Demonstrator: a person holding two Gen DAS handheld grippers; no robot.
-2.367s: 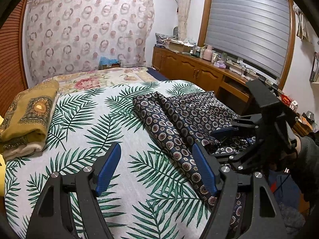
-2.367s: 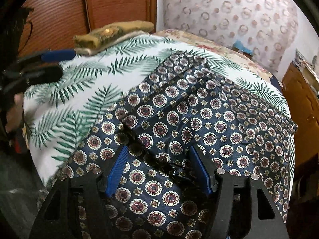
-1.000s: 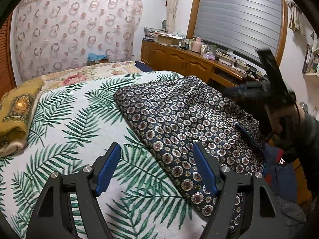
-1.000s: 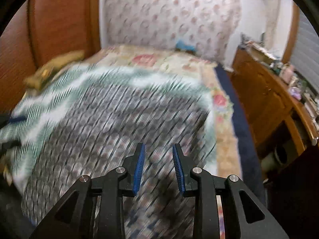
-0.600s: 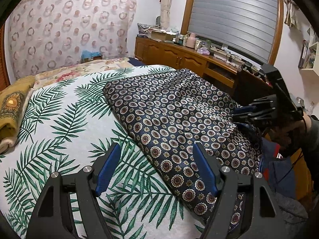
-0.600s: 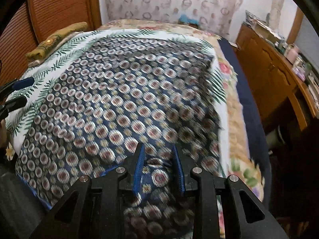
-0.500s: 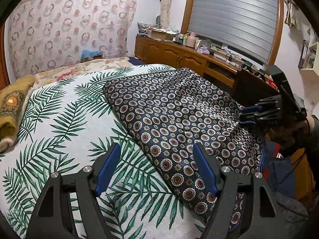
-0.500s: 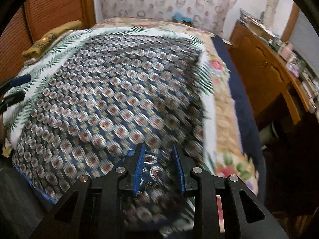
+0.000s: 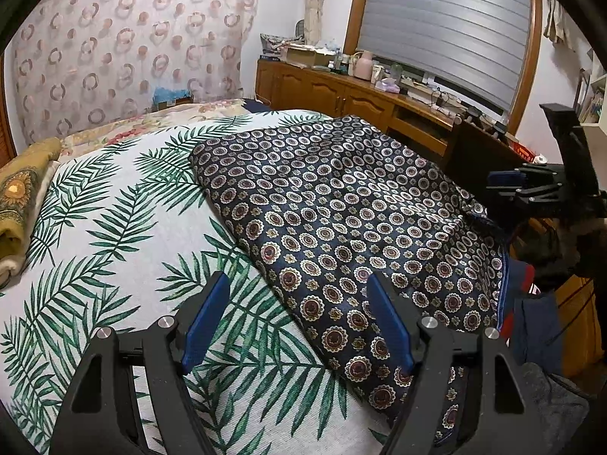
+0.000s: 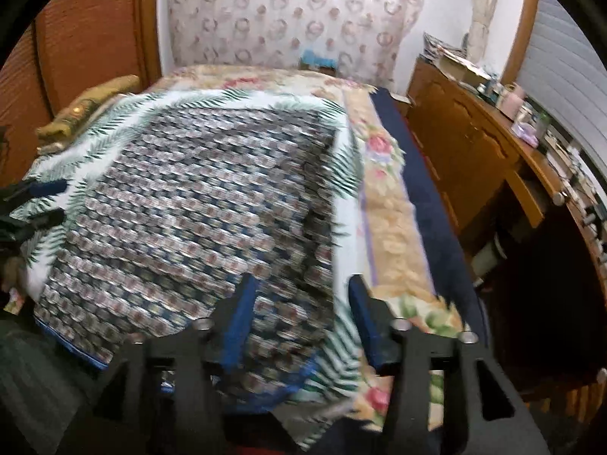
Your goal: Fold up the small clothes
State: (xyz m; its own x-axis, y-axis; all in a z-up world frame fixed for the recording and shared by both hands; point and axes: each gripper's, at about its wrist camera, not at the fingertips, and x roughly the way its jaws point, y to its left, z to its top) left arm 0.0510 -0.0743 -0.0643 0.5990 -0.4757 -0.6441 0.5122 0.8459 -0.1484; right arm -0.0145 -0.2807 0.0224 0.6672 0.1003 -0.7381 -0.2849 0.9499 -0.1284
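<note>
Left wrist view first: the bed [image 9: 125, 204], under its palm-leaf cover, fills everything ahead of the left gripper [image 9: 299, 318], and the dark patterned cloth [image 9: 341, 220] is seen spread flat across the side of it ahead and to the right. The cloth's long axis is judged to run away from the gripper, from the near hem at the bed's edge up toward the far corner. Its left border is caught just ahead of the left gripper's right finger, so this hand is taken to be the nearer one for that side. The left gripper is held wide open with nothing between its fingers, only palm-leaf cover showing through the gap.

Right wrist view now, heavily blurred: the cloth [image 10: 197, 204] lies ahead and to the left of the right gripper [image 10: 299, 322], its near right corner sitting between the fingers. The jaws are opening, and no pinch on the fabric can be made out. Beyond the right finger the bed's floral border [image 10: 390, 223] drops off toward a wooden cabinet [image 10: 466, 151], so little room is left on that side. Open cover is available to the left of the cloth, where a fold could be laid, short of a folded yellow blanket [image 9: 19, 197] at the far left.
</note>
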